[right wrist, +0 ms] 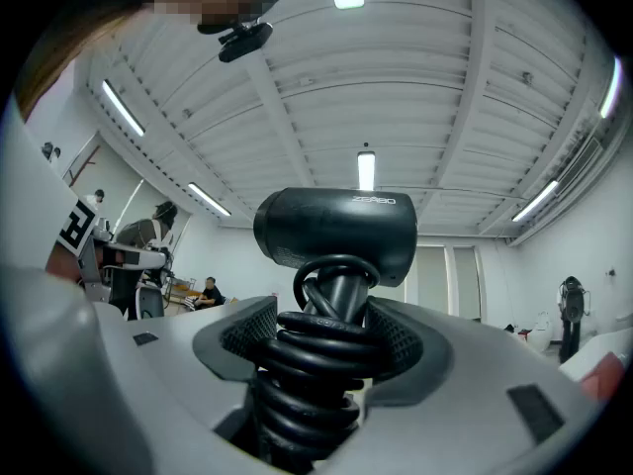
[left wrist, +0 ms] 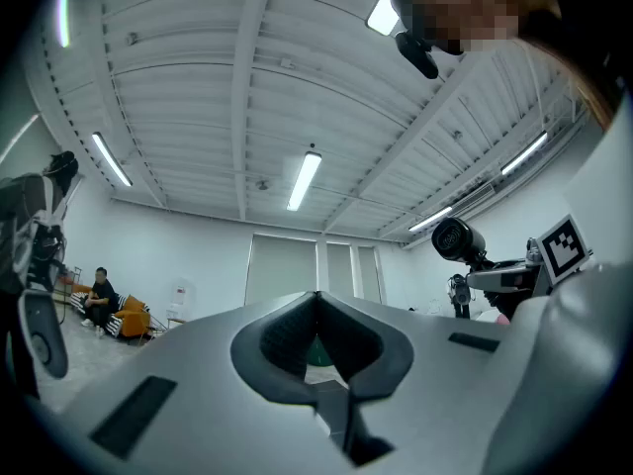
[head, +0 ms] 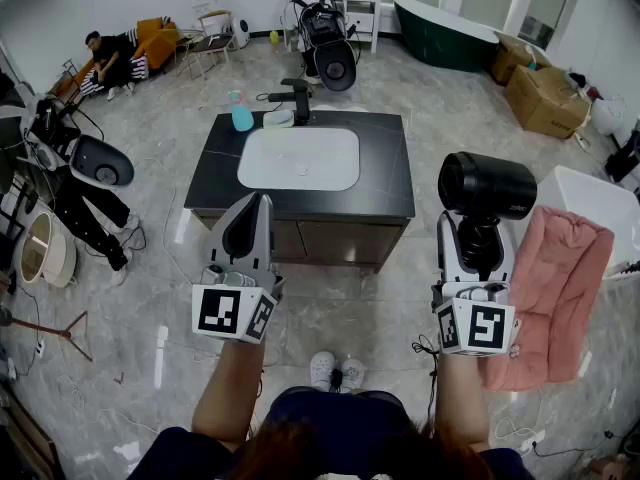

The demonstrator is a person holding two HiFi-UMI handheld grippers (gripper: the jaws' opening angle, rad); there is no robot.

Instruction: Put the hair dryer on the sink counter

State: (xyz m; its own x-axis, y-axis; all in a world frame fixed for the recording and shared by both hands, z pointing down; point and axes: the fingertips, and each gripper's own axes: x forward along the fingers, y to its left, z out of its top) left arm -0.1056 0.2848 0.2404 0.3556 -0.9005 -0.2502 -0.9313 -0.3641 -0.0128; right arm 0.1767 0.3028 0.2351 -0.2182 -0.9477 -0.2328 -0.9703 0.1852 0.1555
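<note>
I hold the black hair dryer (head: 487, 185) upright, off to the right of the dark sink counter (head: 385, 168) and in front of it. My right gripper (head: 478, 230) is shut on its handle, around which the black cord is coiled. The right gripper view shows the hair dryer's barrel (right wrist: 336, 231) above the coils, with my right gripper (right wrist: 331, 334) pressing them from both sides. My left gripper (head: 258, 200) hovers over the counter's front edge, shut and empty; in the left gripper view the tips of my left gripper (left wrist: 316, 300) meet.
A white basin (head: 298, 158) is set into the counter, with a black faucet (head: 295, 98) and a blue bottle (head: 241, 116) behind it. A pink towel (head: 560, 288) drapes over a white stand at the right. Cables cross the floor, and a person (head: 105, 58) sits far left.
</note>
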